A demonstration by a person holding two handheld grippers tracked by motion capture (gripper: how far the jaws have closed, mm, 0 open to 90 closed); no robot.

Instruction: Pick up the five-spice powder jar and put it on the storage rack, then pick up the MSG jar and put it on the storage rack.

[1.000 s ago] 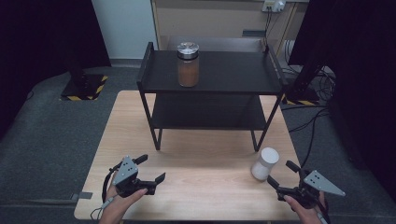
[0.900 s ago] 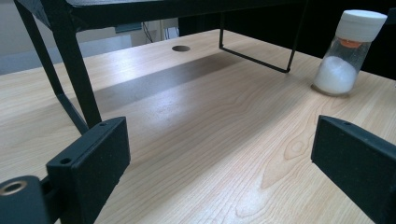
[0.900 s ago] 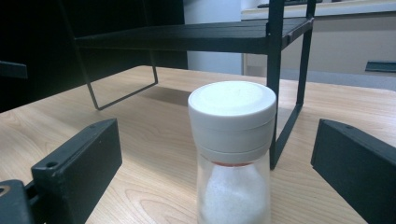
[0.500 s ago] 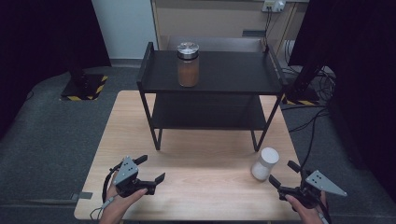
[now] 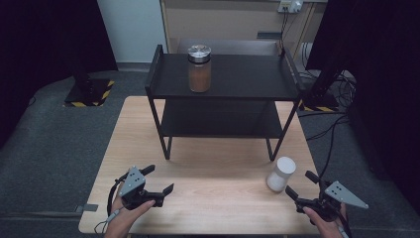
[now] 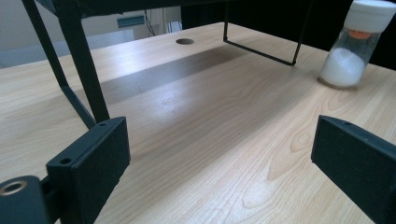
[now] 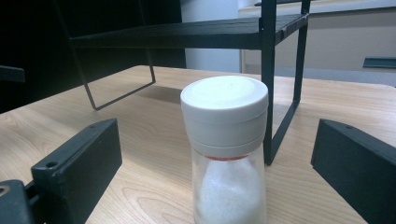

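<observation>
Over on the left, the left gripper [image 5: 157, 179] sits low near the table's [image 5: 218, 208] front edge, jaws spread wide and empty, the white-capped salt jar [image 6: 353, 44] well off to its far right. Ahead of both tools stands the black shelf rack [image 5: 223, 87], a brown jar [image 5: 199, 68] already on its top tier. Now the right gripper [image 5: 302, 184]: jaws parted, nothing held, the salt jar dead ahead between them, just short of contact. Judging by that, the grasp and any lift are not yet done.
</observation>
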